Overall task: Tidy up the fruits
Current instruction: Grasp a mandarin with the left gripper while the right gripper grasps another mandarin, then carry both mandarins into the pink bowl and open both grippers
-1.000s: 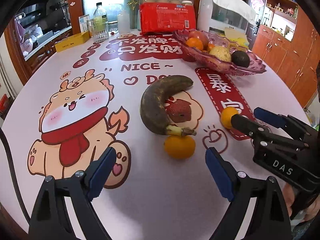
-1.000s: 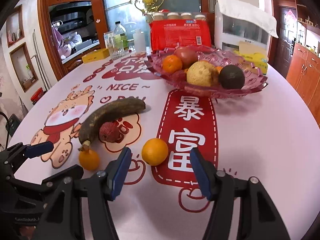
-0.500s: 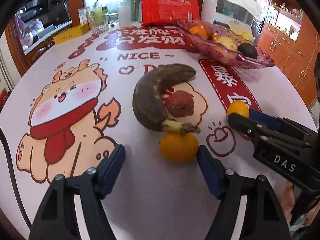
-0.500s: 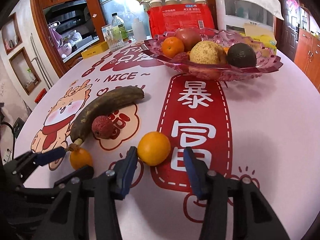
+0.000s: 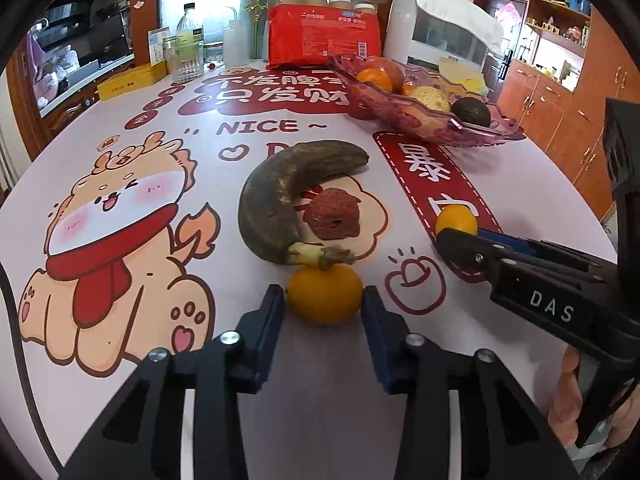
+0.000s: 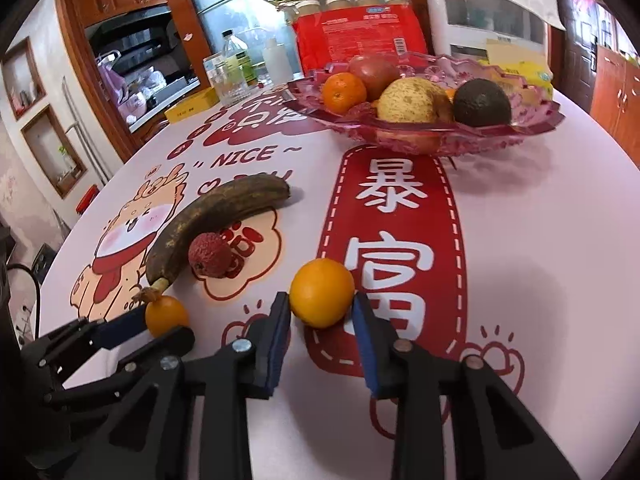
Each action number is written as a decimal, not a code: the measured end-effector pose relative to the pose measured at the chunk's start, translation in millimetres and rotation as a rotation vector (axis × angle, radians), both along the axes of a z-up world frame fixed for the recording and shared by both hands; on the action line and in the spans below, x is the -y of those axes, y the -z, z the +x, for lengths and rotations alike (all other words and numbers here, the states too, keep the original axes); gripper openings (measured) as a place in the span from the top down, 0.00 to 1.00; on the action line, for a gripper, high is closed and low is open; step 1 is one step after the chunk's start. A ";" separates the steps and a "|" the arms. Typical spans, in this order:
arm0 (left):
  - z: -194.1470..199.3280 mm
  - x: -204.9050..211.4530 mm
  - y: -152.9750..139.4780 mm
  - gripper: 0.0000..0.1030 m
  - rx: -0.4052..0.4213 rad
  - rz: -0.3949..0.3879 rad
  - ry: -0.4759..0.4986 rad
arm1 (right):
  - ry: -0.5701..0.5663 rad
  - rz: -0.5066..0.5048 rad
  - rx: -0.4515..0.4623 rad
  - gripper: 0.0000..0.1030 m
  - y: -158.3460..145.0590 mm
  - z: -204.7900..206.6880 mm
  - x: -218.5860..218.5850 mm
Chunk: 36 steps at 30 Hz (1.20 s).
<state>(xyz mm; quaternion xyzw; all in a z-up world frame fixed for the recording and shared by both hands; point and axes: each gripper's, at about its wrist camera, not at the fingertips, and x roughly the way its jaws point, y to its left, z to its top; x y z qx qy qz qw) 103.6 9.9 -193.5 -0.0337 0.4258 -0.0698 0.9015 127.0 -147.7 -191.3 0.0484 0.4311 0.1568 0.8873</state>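
Observation:
My left gripper (image 5: 324, 300) has closed its blue pads on a small orange (image 5: 324, 294) that rests on the table, just below the stem of a dark overripe banana (image 5: 280, 200). A red lychee (image 5: 332, 218) lies beside the banana. My right gripper (image 6: 320, 312) has its pads against a second orange (image 6: 322, 298) on the red banner print. This orange also shows in the left wrist view (image 5: 456, 218), as does the right gripper (image 5: 464, 236). A pink glass fruit bowl (image 6: 532, 124) at the back holds a tangerine, a pear, an avocado and other fruit.
The round table (image 5: 520, 184) carries a printed pink cloth. At the back stand a red package (image 5: 324, 40), bottles (image 5: 190, 46), a yellow box (image 5: 132, 80) and a white appliance (image 5: 444, 36). Wooden cabinets (image 5: 568, 120) stand to the right.
Both grippers moved forward and lower over their oranges and narrowed from wide open until the pads meet the fruit. The fruits have not moved.

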 end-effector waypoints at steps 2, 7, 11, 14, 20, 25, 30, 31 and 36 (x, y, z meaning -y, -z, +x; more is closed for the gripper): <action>-0.1 -2.8 0.1 0.64 0.000 -0.021 0.000 | 0.009 0.003 -0.001 0.69 0.0 0.0 2.1; -0.8 -15.1 0.6 0.65 0.000 -0.100 -0.010 | 0.011 0.002 0.000 0.70 0.0 0.2 2.7; -1.3 -20.6 1.1 0.65 -0.003 -0.117 -0.029 | 0.020 0.021 0.010 0.70 -1.4 -1.5 5.5; -6.2 -22.0 0.9 0.66 -0.007 -0.093 -0.037 | 0.021 0.041 0.025 0.70 -4.0 -6.5 8.4; -32.0 -34.3 -10.6 0.66 -0.026 -0.065 -0.028 | -0.011 0.052 0.036 0.70 -6.9 -27.4 6.2; -46.0 -42.9 -39.5 0.66 0.018 -0.078 -0.048 | -0.055 0.065 0.038 0.70 -9.9 -44.9 -0.2; -50.2 -29.4 -83.4 0.65 0.066 -0.072 -0.014 | -0.081 0.101 0.037 0.70 -27.9 -56.6 0.3; -48.0 -26.4 -91.5 0.65 0.068 -0.073 -0.004 | -0.084 0.101 0.052 0.70 -38.4 -58.5 2.0; -27.9 -9.0 -137.4 0.65 0.080 -0.058 0.032 | -0.063 0.089 0.105 0.70 -87.0 -57.6 16.9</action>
